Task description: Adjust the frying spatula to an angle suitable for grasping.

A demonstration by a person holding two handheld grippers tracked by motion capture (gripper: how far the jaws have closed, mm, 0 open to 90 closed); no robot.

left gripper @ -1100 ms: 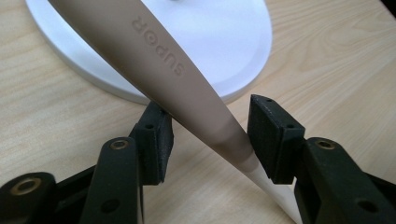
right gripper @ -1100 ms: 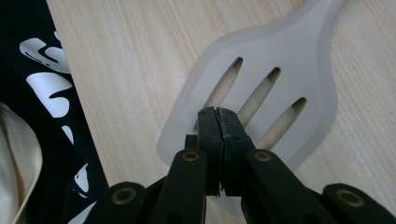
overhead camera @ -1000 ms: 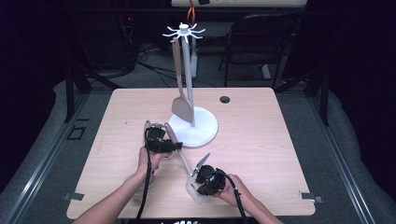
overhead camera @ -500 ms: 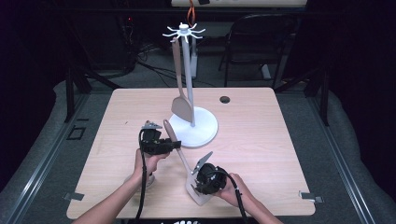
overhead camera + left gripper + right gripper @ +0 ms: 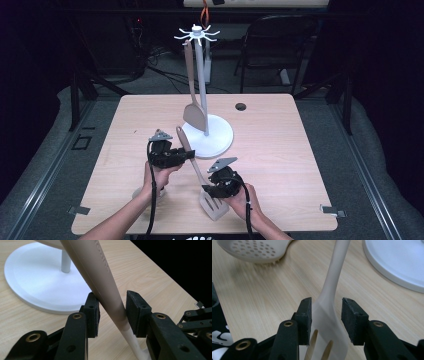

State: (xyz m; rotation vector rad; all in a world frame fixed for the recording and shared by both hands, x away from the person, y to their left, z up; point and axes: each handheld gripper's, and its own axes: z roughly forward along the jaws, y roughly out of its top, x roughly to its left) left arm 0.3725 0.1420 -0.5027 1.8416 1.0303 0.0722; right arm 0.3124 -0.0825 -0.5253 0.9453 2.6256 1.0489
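Table (image 5: 280, 150): light wood, rounded corners, small dark hole near the far edge.

Stand (image 5: 207, 137): white, round base, upright pole, ring of hooks at the top. A tan spatula (image 5: 193, 107) hangs from one hook, its blade just above the base.

Turner (image 5: 197, 172): slotted, tan handle, pale blade. It slants across the near middle of the table, handle end raised toward the stand, blade (image 5: 214, 207) low at the near edge.

Left tongs (image 5: 189, 155): handle of the turner between the pads. In the left gripper view the handle (image 5: 100, 277) touches the left pad (image 5: 93, 315); a narrow gap shows at the right pad. Jaws have just been closing; not yet clamped.

Right tongs (image 5: 212, 192): at the neck of the turner's blade. In the right gripper view the blade (image 5: 325, 315) lies between the pads with a gap on both sides. Jaws have just been opening; apart, no grip.

Skimmer (image 5: 254, 250): pale, perforated, lying on the table, seen in the right gripper view.
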